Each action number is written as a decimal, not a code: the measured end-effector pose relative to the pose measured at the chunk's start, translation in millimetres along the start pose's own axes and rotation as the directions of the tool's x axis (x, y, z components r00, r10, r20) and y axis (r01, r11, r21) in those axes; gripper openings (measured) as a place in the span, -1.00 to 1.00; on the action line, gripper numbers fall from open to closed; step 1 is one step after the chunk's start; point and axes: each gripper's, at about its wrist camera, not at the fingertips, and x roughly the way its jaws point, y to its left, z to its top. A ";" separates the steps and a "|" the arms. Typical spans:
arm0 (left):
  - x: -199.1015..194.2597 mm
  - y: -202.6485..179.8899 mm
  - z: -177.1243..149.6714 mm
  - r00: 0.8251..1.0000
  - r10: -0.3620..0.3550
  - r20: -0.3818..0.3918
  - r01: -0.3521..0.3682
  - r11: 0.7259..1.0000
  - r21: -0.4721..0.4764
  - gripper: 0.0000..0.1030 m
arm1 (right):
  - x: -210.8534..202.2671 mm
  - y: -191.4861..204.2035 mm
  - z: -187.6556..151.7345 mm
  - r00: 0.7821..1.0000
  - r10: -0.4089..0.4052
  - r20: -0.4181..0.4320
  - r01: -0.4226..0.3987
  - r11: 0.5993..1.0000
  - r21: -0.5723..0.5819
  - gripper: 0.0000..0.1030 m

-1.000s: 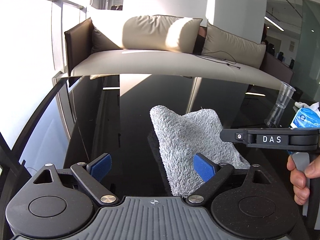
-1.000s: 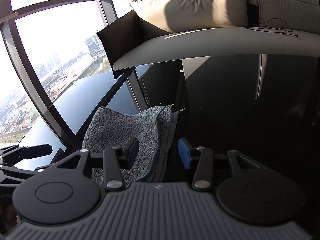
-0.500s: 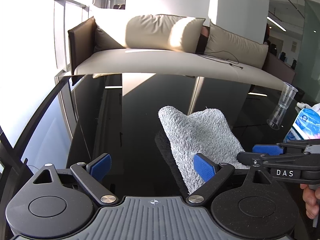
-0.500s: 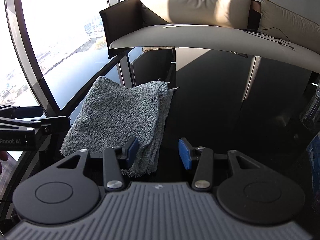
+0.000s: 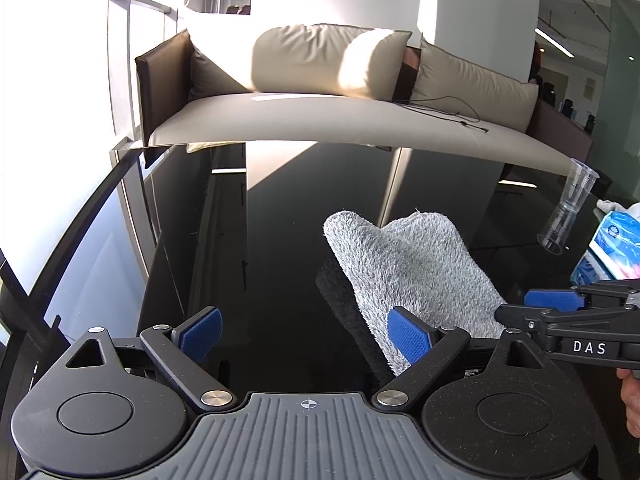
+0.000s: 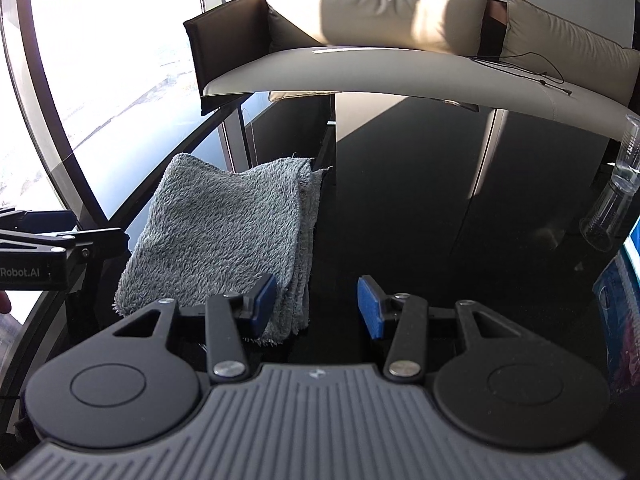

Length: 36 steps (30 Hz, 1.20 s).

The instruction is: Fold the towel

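Note:
A grey fluffy towel lies folded in several layers on the glossy black table. In the right wrist view the towel shows stacked edges along its right side. My left gripper is open and empty, just left of the towel's near edge, its right pad over that edge. My right gripper is open and empty, its left pad above the towel's near right corner. Each gripper shows in the other's view, the right one and the left one.
A clear plastic cup stands at the table's right, with a blue and white packet beside it. A beige sofa runs behind the table. Large windows line the left side.
Both grippers have drawn back and swung slightly, so the towel sits further right in the left view and more central in the right view. The towel lies still. Both stay open.

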 end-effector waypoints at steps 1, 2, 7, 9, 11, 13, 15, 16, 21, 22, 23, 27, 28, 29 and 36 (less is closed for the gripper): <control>0.0 0.6 0.1 1.000 0.001 0.001 -0.001 1.000 -0.001 0.71 | 0.2 2.3 -0.4 1.000 -0.003 0.002 0.003 1.000 -0.003 -0.08; 0.0 1.2 0.1 1.000 0.002 0.001 -0.002 1.000 -0.002 0.71 | 0.6 4.4 -0.2 1.000 -0.007 0.002 0.007 1.000 -0.002 -0.08; -0.5 5.1 1.2 1.000 0.014 0.003 -0.014 1.000 -0.012 0.71 | 3.7 15.1 -0.5 1.000 -0.024 0.001 0.024 0.999 0.023 -0.08; 0.0 7.5 2.3 1.000 0.022 0.005 -0.022 1.000 -0.021 0.71 | 5.1 22.3 -0.5 1.000 -0.028 0.003 0.028 0.999 0.026 -0.08; 0.2 10.1 2.9 1.000 0.029 0.005 -0.029 0.999 -0.030 0.73 | 6.8 29.5 -0.3 1.000 -0.013 0.008 0.013 1.000 0.026 -0.08; 0.0 11.4 3.5 0.999 0.034 0.006 -0.034 0.999 -0.037 0.73 | 8.3 34.9 -0.8 1.000 -0.008 0.013 0.007 1.000 0.020 -0.08; -0.3 13.3 3.9 0.999 0.041 0.008 -0.041 0.998 -0.044 0.73 | 10.6 40.3 -0.8 1.000 -0.005 0.020 0.004 1.000 0.007 -0.08; -0.3 14.3 4.0 0.999 0.043 0.008 -0.043 0.998 -0.047 0.73 | 11.9 40.4 -0.4 1.000 -0.003 0.025 0.003 1.000 0.005 -0.08; -0.7 15.1 4.0 0.999 0.051 0.004 -0.051 0.998 -0.044 0.74 | 15.1 36.1 -0.6 0.999 -0.004 0.038 0.004 1.000 -0.001 0.09; -1.0 14.1 3.9 0.999 0.052 0.004 -0.051 0.998 -0.043 0.74 | 15.9 34.6 -1.1 0.999 -0.007 0.041 0.007 1.000 -0.001 0.13; -1.8 13.3 3.5 0.999 0.052 0.005 -0.052 0.998 -0.043 0.74 | 16.8 33.5 -1.0 0.999 -0.011 0.044 0.011 1.000 0.000 0.13; -4.4 11.5 1.7 0.999 0.053 0.005 -0.053 0.998 -0.044 0.74 | 20.7 30.5 0.1 0.998 -0.017 0.053 0.017 1.000 0.002 0.13; -4.9 11.4 1.4 0.999 0.054 0.004 -0.054 0.998 -0.045 0.74 | 21.4 30.0 0.4 0.998 -0.018 0.055 0.018 1.000 0.003 0.13; -5.2 11.4 1.3 0.999 0.055 0.004 -0.054 0.997 -0.046 0.75 | 21.9 29.9 0.8 0.998 -0.018 0.055 0.018 1.000 0.005 0.14; -5.8 11.5 0.4 0.998 0.063 0.005 -0.063 0.997 -0.053 0.82 | 15.2 30.0 -0.5 0.996 -0.010 0.087 0.011 1.000 -0.016 0.15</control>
